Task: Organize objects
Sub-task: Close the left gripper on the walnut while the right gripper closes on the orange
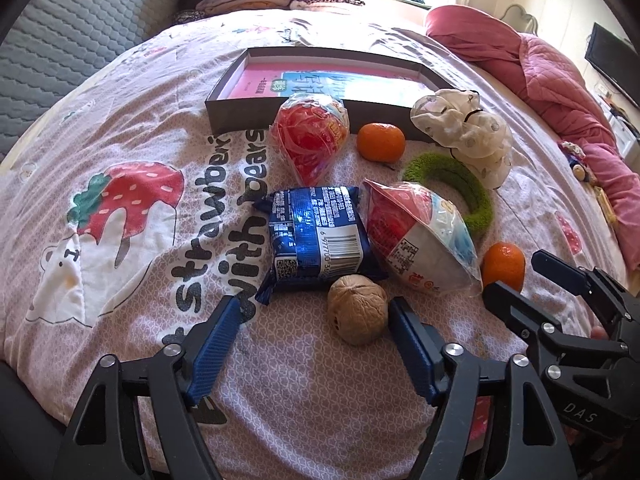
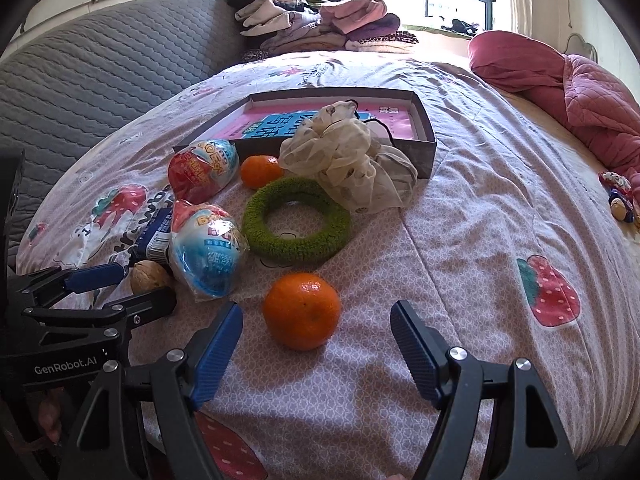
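Note:
On the bed, my left gripper is open and empty; a walnut lies just inside its right finger and a blue snack packet lies ahead. My right gripper is open around a near orange, not touching it. Two wrapped egg toys, a far orange, a green ring and a cream scrunchie lie in front of an open dark box that holds a pink book.
The strawberry-print bedspread covers the bed. A red quilt lies at the right, folded clothes at the far end by the window, a grey padded headboard at the left. A small toy lies at the right edge.

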Available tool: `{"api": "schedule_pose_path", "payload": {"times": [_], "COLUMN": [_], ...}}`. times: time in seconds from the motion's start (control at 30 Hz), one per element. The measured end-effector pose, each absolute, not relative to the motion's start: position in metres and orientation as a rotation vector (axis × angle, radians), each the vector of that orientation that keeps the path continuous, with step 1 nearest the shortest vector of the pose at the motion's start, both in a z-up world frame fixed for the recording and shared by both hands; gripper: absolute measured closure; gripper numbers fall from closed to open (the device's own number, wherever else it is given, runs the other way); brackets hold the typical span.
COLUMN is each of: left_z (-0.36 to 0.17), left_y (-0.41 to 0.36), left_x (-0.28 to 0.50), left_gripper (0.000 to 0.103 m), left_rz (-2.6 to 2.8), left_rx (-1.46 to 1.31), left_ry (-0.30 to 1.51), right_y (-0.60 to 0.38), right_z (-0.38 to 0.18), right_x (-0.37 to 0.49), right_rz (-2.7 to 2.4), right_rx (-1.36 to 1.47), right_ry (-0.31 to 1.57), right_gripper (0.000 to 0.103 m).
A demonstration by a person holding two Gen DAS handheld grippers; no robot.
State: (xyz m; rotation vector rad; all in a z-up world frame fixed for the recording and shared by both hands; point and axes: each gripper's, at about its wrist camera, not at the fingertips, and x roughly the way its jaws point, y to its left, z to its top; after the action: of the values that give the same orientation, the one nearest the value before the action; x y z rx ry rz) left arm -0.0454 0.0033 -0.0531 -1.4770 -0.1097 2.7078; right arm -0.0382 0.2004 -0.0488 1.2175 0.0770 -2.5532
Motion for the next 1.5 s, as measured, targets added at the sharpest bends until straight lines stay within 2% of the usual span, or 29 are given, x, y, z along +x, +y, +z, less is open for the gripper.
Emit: {"api": "schedule_pose_path", "payload": {"times": [0.13, 0.3, 0.57, 0.67, 0.83, 1.5], "left_z": [-0.054, -0.055, -0.056, -0.055, -0.055, -0.048], "left_y": [0.004, 0.008, 0.009, 0.007, 0.004, -0.004], "left_x": [-0.049, -0.048, -0.045, -0.044, -0.041, -0.030], "left_gripper": [0.034, 0.039, 0.057, 0.067, 0.071, 0.072], "left_rz": [2.697, 2.699, 2.694, 2.692, 2.687, 2.653], "left_rx": [-1.476, -1.468, -1.453, -1.448, -1.437, -1.418], "left_ry": [-0.124, -0.108, -0.102, -0.112, -0.131, -0.177], "right_y": [0.198, 0.198, 0.194, 0.194, 0.198, 0.199], "right_z": [-0.054, -0.056, -0.057, -0.057, -0.057, -0.054], "right_x": [-0.042, -0.043, -0.040, -0.039, -0.039, -0.034], "right_rz": [-2.558, -2.549, -2.528, -2.528, -2.522, -2.529], "right_rx": [1.220, 1.211, 1.192, 1.184, 1.179, 1.159], "right_ry": [0.110, 0.101, 0.120, 0.122, 0.088, 0.079], "right_gripper": [0.036, 0.050, 0.062, 0.062, 0.062, 0.062]}}
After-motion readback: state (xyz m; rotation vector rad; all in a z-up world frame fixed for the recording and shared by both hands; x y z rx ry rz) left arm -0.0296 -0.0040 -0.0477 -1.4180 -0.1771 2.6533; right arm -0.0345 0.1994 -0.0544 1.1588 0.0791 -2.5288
